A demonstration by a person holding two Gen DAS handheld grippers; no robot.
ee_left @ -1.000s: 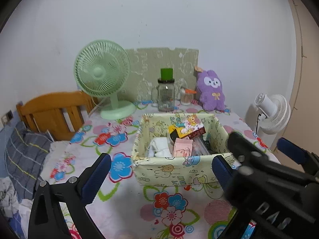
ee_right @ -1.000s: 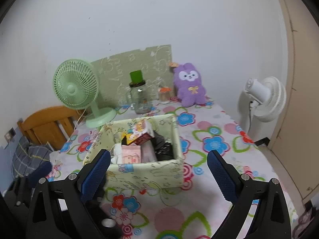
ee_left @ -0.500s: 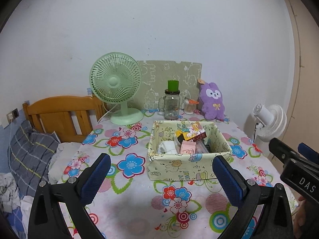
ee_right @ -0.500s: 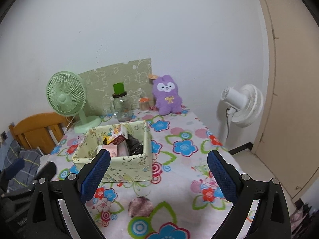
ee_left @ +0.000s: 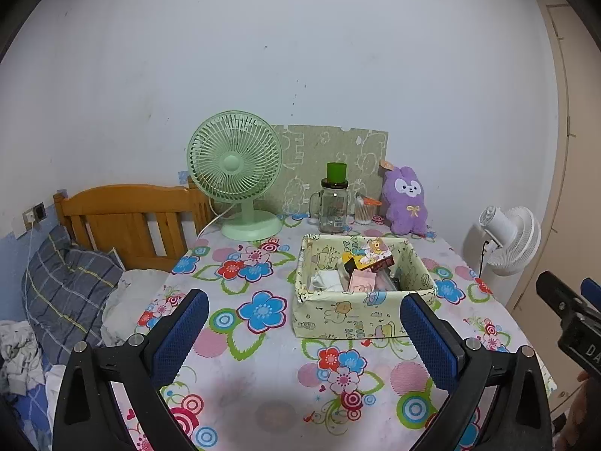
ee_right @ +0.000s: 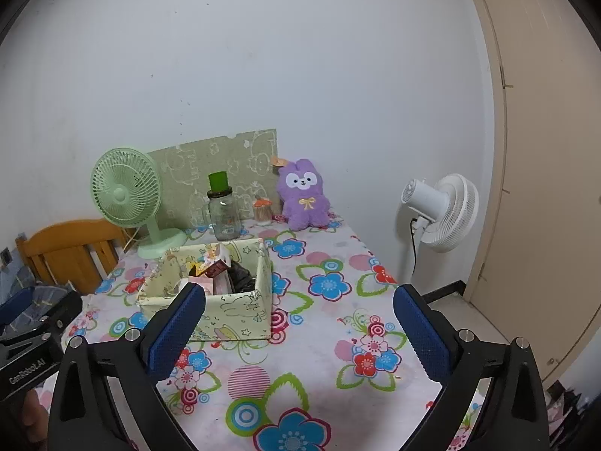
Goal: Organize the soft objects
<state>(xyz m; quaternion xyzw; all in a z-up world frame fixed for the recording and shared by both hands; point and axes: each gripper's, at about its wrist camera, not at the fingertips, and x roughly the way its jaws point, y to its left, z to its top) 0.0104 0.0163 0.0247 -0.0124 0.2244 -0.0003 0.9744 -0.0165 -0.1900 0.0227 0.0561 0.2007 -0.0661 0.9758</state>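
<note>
Both grippers have backed away from the table since a second ago, so the fabric bin (ee_left: 360, 293) that filled my view now sits small at mid-table, and I see far more of the floral tablecloth (ee_left: 263, 368). My left gripper (ee_left: 300, 334) hangs with its blue pads spread wide and nothing between them; the right gripper (ee_right: 296, 332) is the same, agape and empty, well short of the bin. I judge this to be the very start or a pause between picks: no soft item is in hand. The purple plush rabbit (ee_right: 305, 195) sits upright against the wall at the far edge, beside the small jar (ee_right: 262, 208) and near the glass mug with the green lid (ee_right: 223, 210); it looks fluffy and squashy, easy to pinch across the body. White cloth (ee_left: 328, 280) lies inside the bin among small boxes. Next I would reach the right gripper past the bin toward the rabbit, keeping clear of the mug and the green fan (ee_left: 234, 165).
</note>
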